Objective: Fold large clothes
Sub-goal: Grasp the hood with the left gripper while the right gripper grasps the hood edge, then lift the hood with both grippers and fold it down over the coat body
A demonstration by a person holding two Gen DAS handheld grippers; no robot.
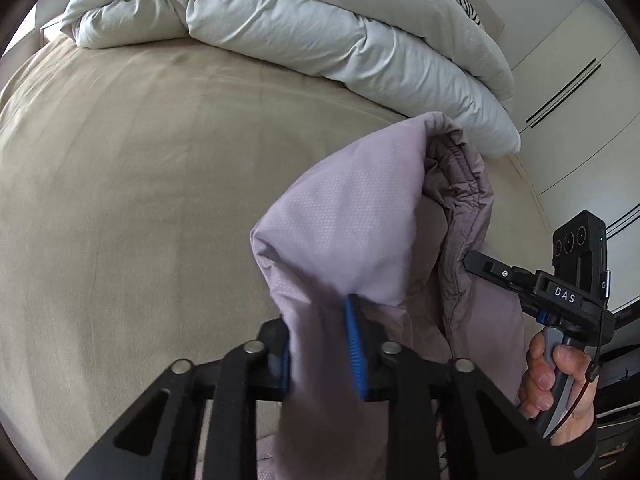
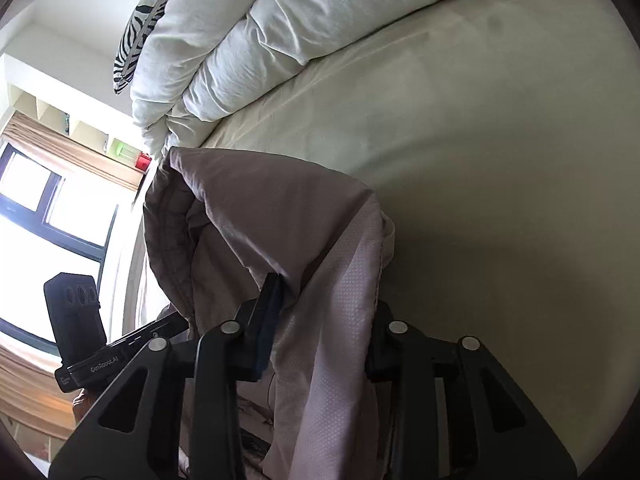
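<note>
A wide bed (image 1: 132, 184) covered in a smooth beige sheet fills most of the left wrist view, from nine o'clock across to the centre. At twelve o'clock a thick, pale grey-white duvet (image 1: 304, 28) lies bunched in deep folds directly on the sheet, its bulk trailing down toward two o'clock near the bed's edge. A zebra-striped cushion (image 2: 148, 12) shows against the duvet's far side, at eleven o'clock in the right wrist view; whether it touches the sheet cannot be told.
</note>
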